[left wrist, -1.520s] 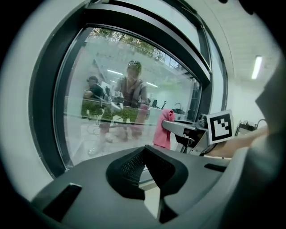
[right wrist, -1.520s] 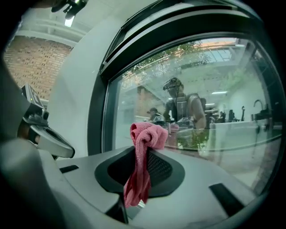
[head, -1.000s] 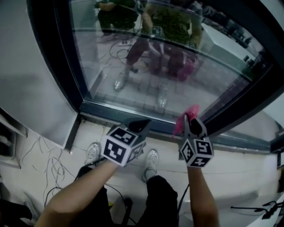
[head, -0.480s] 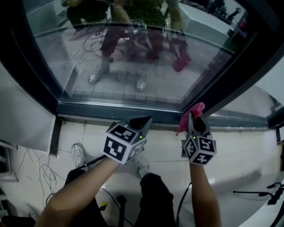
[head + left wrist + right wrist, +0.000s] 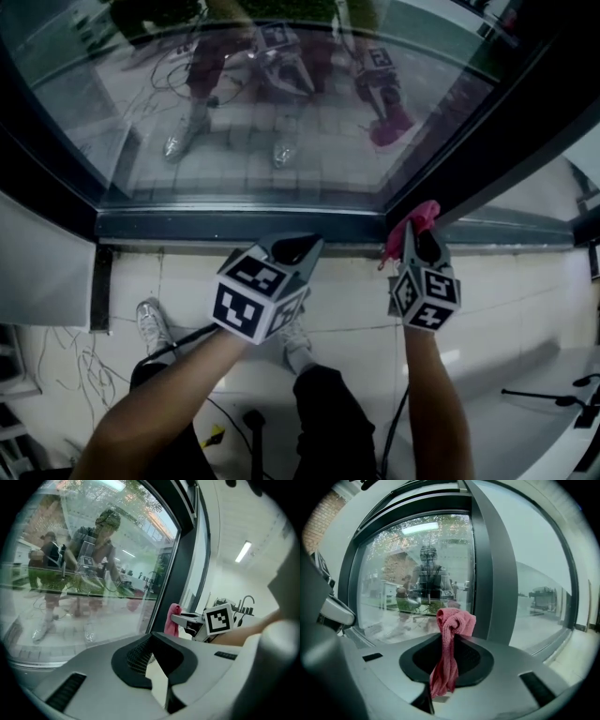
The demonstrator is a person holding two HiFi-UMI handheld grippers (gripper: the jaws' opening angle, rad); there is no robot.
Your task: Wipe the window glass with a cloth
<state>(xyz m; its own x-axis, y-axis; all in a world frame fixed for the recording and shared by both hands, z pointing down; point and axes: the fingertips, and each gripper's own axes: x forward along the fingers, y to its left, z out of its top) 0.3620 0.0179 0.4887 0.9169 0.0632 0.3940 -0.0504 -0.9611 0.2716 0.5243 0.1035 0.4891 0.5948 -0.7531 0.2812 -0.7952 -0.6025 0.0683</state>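
Both forearms reach forward, side by side, toward the bottom of the window glass. The right gripper is clamped on a pink cloth, whose bunched top sits near the dark mullion. The left gripper has its jaws together, holding nothing.

Pale tiled floor, loose cables and two shoes on it

No text, label, brand or number can be read anywhere here.
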